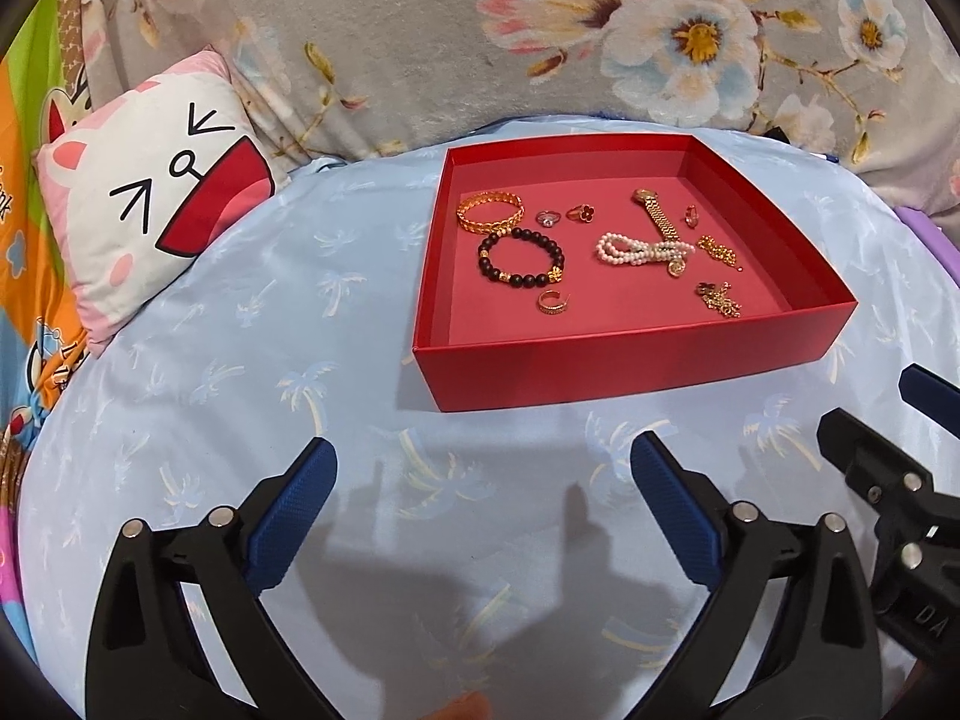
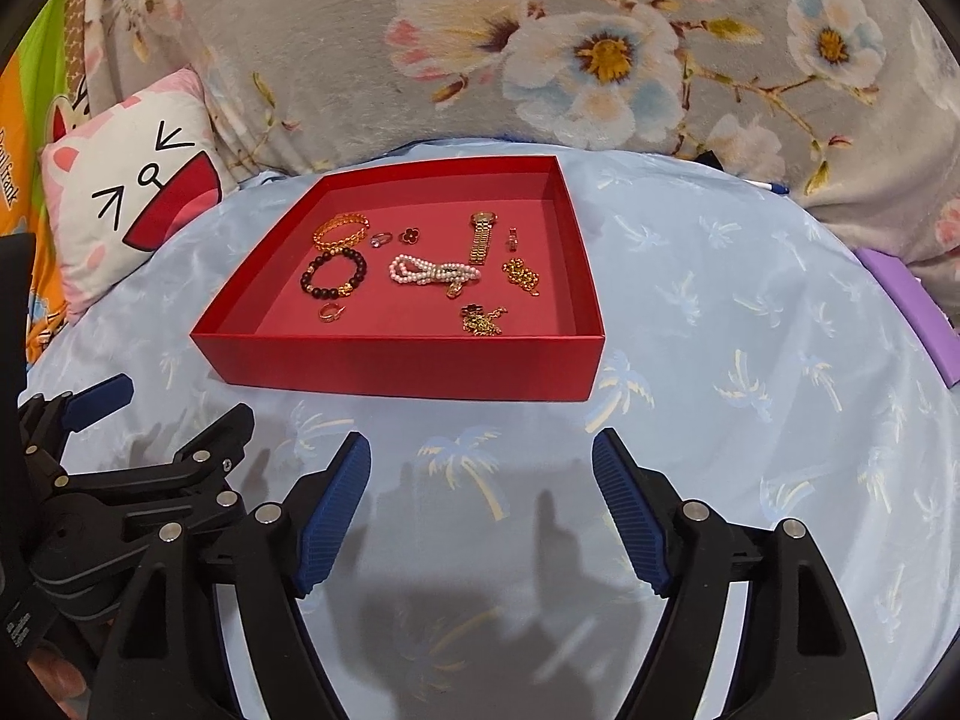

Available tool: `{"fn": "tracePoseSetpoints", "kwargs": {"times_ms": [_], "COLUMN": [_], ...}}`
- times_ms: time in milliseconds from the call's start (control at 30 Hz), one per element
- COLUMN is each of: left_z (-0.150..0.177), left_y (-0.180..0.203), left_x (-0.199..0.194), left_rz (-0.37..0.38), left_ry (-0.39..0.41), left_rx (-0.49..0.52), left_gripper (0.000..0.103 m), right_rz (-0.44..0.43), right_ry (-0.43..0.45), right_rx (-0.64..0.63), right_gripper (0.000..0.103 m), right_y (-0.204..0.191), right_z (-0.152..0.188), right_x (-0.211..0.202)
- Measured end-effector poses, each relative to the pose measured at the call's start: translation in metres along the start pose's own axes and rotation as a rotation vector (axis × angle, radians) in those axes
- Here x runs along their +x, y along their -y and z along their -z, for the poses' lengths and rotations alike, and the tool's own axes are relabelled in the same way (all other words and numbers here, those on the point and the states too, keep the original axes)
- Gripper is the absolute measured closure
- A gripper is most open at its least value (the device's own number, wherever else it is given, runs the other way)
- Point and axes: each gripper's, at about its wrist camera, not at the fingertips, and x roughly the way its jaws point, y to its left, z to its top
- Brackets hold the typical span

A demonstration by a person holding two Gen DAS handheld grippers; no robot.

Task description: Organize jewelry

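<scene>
Left hand-held gripper (image 1: 483,462): held spread, nothing pinched.
Right hand-held gripper (image 2: 480,453): held spread, nothing pinched.
Red tray (image 2: 396,369): jewelry laid inside, on bed.

A: What is being counted in the box (image 1: 630,369)?
B: Three bracelets (image 1: 489,211) (image 1: 521,258) (image 1: 636,250), four rings (image 1: 548,217) (image 1: 581,213) (image 1: 691,215) (image 1: 553,301), one watch (image 1: 657,213) and two chains (image 1: 718,249) (image 1: 718,298) are being counted.
A: And boxes?
B: One is being counted.
</scene>
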Motion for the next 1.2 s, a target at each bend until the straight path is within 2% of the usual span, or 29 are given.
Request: {"fn": "tracePoseSetpoints", "kwargs": {"times_ms": [233, 1200], "left_z": [0.0007, 0.0047], "left_y": [0.0007, -0.0027], "left_x": [-0.0022, 0.0051], "left_rz": [-0.016, 0.016], "left_ry": [0.002, -0.026], "left_rx": [-0.008, -0.026], "left_gripper": [0.007, 0.007], "right_rz": [0.008, 0.018], "right_ry": [0.006, 0.009], "right_rx": [-0.003, -0.011], "right_gripper": [0.028, 0.027], "right_y": [-0.0024, -0.0037], "right_z": [0.0015, 0.0029], "right_x": [-0.0008, -0.0009]}}
